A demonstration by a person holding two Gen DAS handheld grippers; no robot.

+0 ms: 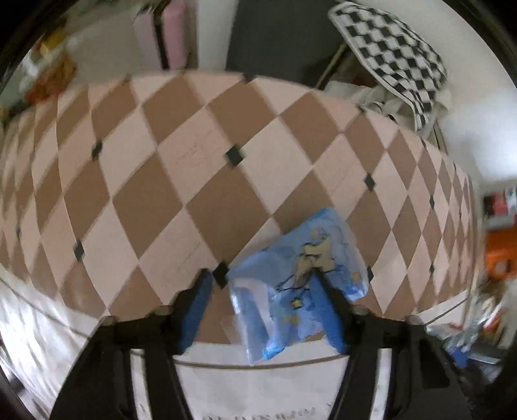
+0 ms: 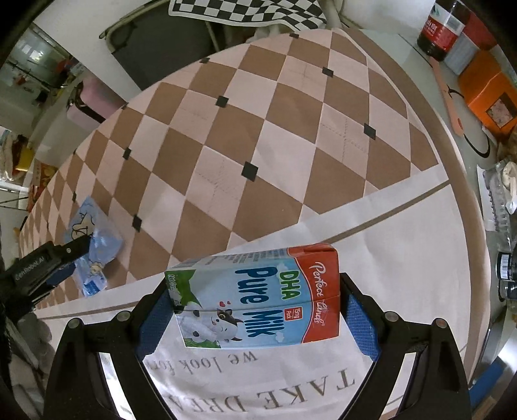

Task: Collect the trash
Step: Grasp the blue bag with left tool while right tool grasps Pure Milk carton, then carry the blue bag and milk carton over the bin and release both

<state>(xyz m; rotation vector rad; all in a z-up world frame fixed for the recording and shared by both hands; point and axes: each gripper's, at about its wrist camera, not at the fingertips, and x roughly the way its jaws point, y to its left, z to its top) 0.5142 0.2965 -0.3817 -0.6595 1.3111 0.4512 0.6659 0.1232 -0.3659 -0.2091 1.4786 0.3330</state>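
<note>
We're getting soft, even daylight in both views, no hard shadows or glare. Left wrist pic is smearing w/ motion blur, worst out past both fingers toward the edges. Right wrist pic is staying sharp: carton print betw. the fingers is reading clearly. Fisheye is bowing the tablecloth checks ahead.

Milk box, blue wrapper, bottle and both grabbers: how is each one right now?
milk carton: lying sideways, clamped in right gripper.
blue wrapper: crumpled flat on the tablecloth, not pinched.
left gripper: open, straddling the wrapper.
dark bottle: upright, far corner.
</note>
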